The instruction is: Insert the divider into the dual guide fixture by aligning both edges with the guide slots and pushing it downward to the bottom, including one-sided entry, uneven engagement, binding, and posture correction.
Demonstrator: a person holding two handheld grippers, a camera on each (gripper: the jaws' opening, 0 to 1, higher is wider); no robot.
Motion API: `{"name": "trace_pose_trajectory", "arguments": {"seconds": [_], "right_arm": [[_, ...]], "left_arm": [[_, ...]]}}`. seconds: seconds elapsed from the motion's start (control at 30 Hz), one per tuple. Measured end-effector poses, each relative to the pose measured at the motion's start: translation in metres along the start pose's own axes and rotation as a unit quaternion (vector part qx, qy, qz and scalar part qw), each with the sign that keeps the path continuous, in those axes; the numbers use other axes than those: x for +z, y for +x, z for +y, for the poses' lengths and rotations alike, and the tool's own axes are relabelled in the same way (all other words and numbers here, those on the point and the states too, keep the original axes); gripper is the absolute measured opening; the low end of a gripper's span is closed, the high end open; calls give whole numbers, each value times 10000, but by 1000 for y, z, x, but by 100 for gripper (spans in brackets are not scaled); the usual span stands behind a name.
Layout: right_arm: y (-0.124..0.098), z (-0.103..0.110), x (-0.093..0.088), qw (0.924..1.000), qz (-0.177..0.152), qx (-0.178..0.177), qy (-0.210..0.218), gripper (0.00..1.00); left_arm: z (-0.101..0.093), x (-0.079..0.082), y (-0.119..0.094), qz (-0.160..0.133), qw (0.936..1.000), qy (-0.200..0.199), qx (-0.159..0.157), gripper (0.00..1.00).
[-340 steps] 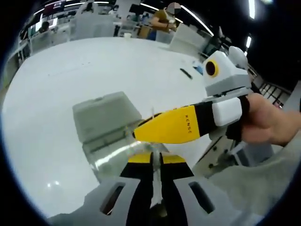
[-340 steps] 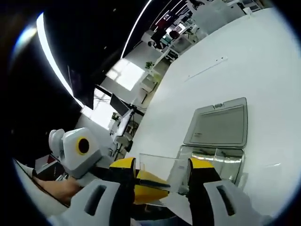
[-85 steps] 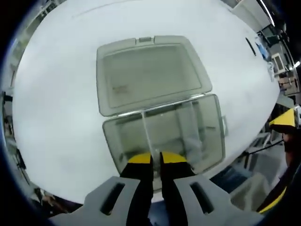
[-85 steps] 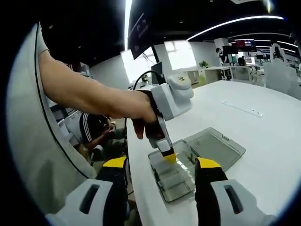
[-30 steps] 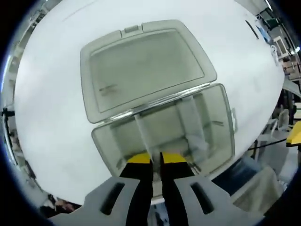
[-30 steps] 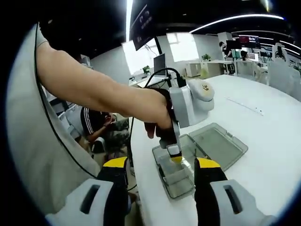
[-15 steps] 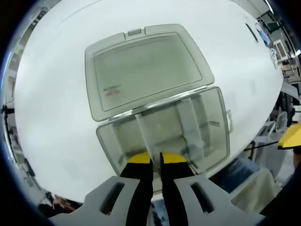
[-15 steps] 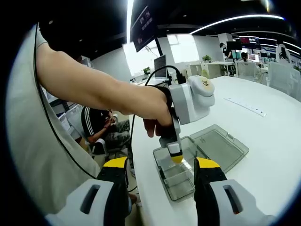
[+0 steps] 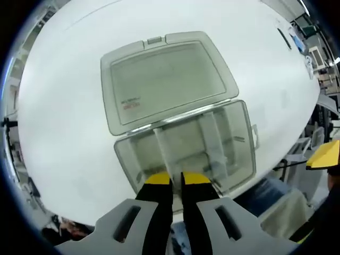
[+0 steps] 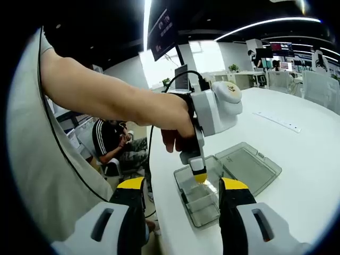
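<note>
A clear grey box lies on the white table (image 9: 64,106) with its lid (image 9: 167,79) folded flat open behind the tray (image 9: 234,143). Upright clear dividers cross the tray. My left gripper (image 9: 176,179) hangs over the tray's near wall, jaws pressed together on the top edge of one thin clear divider (image 9: 160,146), which I see edge-on. From the right gripper view, the left gripper (image 10: 199,178) points straight down into the tray (image 10: 199,204), held by a hand. My right gripper (image 10: 182,184) stays back from the box, wide open, nothing between its jaws.
The tray sits close to the table's near edge (image 10: 159,212). A person (image 10: 109,146) sits beyond that edge. A white strip (image 10: 276,119) and a small dark item (image 9: 284,37) lie farther out on the table. The right gripper's yellow tip (image 9: 325,154) shows at the side.
The left gripper has drawn back a little from the tray, so the box looks smaller, and it has straightened slightly. Its jaws stay pressed together. The right gripper has barely moved.
</note>
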State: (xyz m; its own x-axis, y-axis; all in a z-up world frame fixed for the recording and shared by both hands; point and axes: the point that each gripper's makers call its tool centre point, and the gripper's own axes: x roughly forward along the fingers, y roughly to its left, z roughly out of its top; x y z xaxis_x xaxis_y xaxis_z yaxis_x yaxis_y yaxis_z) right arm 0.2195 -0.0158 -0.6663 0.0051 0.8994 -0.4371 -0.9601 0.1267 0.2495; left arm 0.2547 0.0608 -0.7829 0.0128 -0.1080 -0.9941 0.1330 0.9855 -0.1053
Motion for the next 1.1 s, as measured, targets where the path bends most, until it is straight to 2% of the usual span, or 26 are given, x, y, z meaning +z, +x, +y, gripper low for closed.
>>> {"name": "trace_pose_trajectory", "arguments": {"seconds": [0.97,1.1], "right_arm": [[-2,1,0,10000,-21,-23,8,52],[-2,1,0,10000,-24,-15,4,52]], "left_arm": [[1,0,1,-32,9999,-85,43,2],[2,2,0,-33,9999,-163,-28,2]]}}
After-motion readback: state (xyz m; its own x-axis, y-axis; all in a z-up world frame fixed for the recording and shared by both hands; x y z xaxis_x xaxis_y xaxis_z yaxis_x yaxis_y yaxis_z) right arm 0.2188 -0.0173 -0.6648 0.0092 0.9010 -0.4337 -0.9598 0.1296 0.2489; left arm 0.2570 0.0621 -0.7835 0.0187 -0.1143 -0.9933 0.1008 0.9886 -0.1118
